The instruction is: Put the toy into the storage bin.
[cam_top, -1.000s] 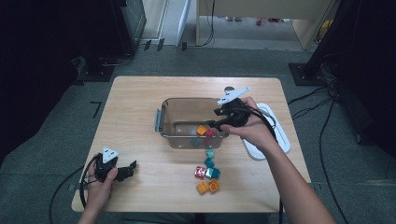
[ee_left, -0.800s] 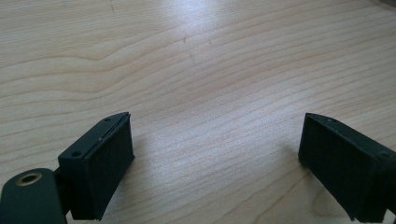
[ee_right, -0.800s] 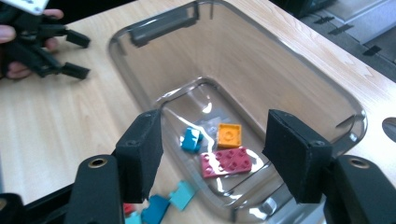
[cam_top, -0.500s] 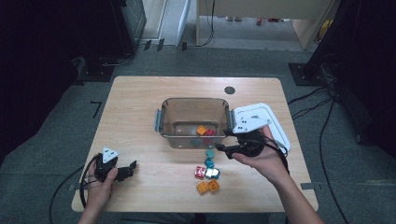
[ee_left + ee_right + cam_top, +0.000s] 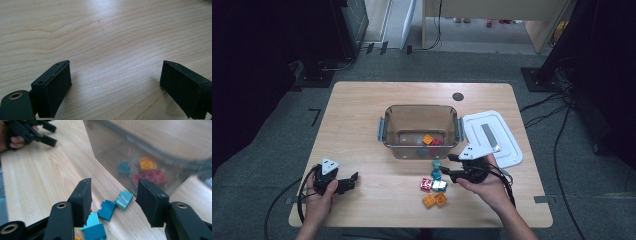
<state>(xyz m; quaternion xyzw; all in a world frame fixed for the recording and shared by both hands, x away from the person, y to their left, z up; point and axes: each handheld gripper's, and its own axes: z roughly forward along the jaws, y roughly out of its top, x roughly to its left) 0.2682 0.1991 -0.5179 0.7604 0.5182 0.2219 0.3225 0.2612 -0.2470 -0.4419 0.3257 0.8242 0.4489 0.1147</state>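
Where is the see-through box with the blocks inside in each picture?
High view: the clear box sits mid-table, just beyond the right gripper.
Right gripper view: the clear box is at the upper right, beyond the open jaws.
Left gripper view: bare wooden table between open jaws, no box.
Shared landmark: the orange block inside the box.

**Around my workspace**

My table (image 5: pixel 357 125) is light wood with plain grain. A white lid (image 5: pixel 492 135) lies flat on its right part, one corner reaching the table's edge. Near the far edge I see a small dark round spot (image 5: pixel 457 96). Below is grey carpet (image 5: pixel 277 150) with a black tape mark (image 5: pixel 314 116) on the left and cables (image 5: pixel 542 111) trailing on the right. A black cabinet (image 5: pixel 347 25) and pale wooden furniture (image 5: pixel 492 12) stand beyond.
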